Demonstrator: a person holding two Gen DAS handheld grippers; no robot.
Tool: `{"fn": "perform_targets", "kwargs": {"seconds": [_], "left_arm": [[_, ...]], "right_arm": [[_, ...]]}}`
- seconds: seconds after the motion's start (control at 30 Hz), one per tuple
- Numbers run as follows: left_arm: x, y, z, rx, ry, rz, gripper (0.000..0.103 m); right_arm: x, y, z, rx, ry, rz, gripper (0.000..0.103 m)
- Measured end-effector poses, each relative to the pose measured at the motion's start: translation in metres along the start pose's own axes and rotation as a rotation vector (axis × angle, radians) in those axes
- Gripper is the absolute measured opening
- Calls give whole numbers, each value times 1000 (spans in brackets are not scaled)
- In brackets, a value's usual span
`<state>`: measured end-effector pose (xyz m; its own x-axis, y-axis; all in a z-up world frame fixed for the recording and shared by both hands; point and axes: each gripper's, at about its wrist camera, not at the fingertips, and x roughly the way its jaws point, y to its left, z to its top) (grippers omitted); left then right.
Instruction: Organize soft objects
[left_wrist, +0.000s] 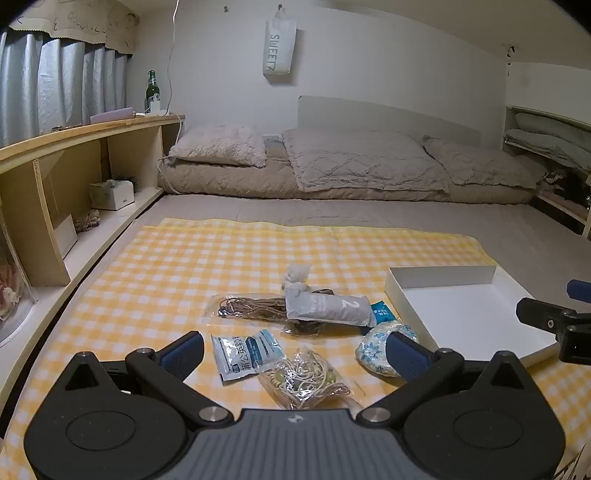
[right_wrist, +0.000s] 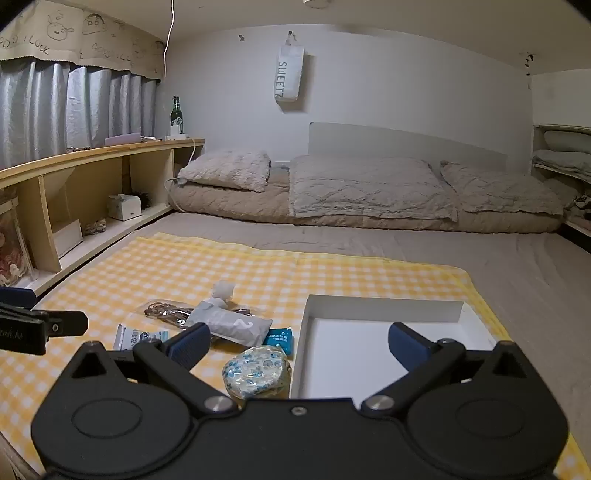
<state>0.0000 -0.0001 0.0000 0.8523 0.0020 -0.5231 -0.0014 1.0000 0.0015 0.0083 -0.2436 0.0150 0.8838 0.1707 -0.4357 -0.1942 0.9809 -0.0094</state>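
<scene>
Soft items lie in a cluster on the yellow checked cloth: a grey pouch marked 2, a bag of brown cord, a white and blue sachet, a bag of beaded string, a small teal packet and a blue floral cushion. An empty white box stands to their right. My left gripper is open above the near items. My right gripper is open, over the floral cushion and the box's left wall.
A wooden shelf unit runs along the left with a tissue box and a green bottle on top. Folded bedding and pillows lie at the back wall. More shelves stand at the right.
</scene>
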Motion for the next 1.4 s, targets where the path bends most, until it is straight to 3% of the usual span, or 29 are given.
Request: {"fn": "perform_targets", "kwargs": {"seconds": [1.4], "left_arm": [[-1, -4, 2, 1, -4, -11, 103]], "right_arm": [[-3, 0, 6, -5, 4, -6, 103]]}}
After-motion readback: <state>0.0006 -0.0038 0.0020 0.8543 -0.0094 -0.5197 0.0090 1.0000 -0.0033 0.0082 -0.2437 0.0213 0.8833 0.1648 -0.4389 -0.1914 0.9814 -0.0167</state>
